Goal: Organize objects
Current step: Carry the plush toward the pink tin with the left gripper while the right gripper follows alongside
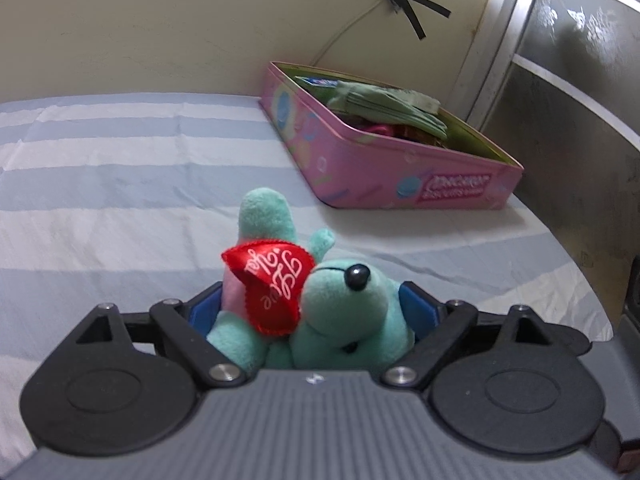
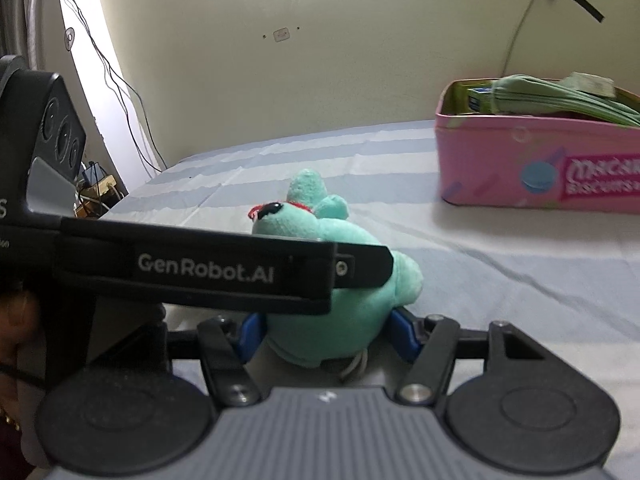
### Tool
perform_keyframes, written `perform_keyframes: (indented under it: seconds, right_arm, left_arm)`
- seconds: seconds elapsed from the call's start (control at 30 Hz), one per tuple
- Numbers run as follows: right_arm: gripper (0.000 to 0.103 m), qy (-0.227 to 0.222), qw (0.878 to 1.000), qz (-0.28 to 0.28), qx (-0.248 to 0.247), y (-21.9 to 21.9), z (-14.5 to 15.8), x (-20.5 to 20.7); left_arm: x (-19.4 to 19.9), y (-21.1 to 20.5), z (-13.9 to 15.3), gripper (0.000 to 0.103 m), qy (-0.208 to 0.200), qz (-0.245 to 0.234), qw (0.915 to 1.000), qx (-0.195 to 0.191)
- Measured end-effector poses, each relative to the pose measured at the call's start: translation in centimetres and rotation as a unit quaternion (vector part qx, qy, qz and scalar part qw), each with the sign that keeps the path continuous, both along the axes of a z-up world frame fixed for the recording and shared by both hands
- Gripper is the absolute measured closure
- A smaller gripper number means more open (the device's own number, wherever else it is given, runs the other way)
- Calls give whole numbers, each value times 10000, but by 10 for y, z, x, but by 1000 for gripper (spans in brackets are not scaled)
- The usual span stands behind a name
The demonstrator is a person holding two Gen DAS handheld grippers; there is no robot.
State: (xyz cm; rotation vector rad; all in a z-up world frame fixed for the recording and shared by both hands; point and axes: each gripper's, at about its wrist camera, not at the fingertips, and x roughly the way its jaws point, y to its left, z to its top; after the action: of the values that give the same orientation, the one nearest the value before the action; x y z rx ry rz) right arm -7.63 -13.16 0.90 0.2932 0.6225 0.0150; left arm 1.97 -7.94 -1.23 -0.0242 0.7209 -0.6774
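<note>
A teal plush bear with a red satin heart lies on its back between the blue pads of my left gripper, and both pads touch it. My right gripper is shut on the same plush bear from another side, its blue pads pressing the round body. One black finger of the left gripper crosses in front of the bear in the right wrist view. The bear sits low over the striped bed sheet.
An open pink biscuit tin stands at the bed's far right corner by the wall, holding folded green cloth and small items. A grey door panel borders the right bed edge. Cables hang past the bed's left end.
</note>
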Motion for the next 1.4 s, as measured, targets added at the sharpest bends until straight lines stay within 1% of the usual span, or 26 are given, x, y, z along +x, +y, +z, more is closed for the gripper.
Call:
perform_keyframes:
  seconds: [0.33,0.77,1.1,1.4]
  right_arm:
    - [41,-113,9996,-209,123,-11,0,-42]
    - [41,-277,9968,-669,345,-38,-1,-99]
    - [42,-527,9905,-1195,426,-69,-6,-128]
    - [42,-668,9832,-1676,282,-100,-6,-146]
  left_arm:
    - [-39,-25,2,9,-154,-200,9993,283]
    - [-84,-73,2,9,-368,-552,9961,574]
    - [-97,-121,2,8,-481,-905,9921,719]
    - [-97,-171,5,8,-515,-1266,9873,807]
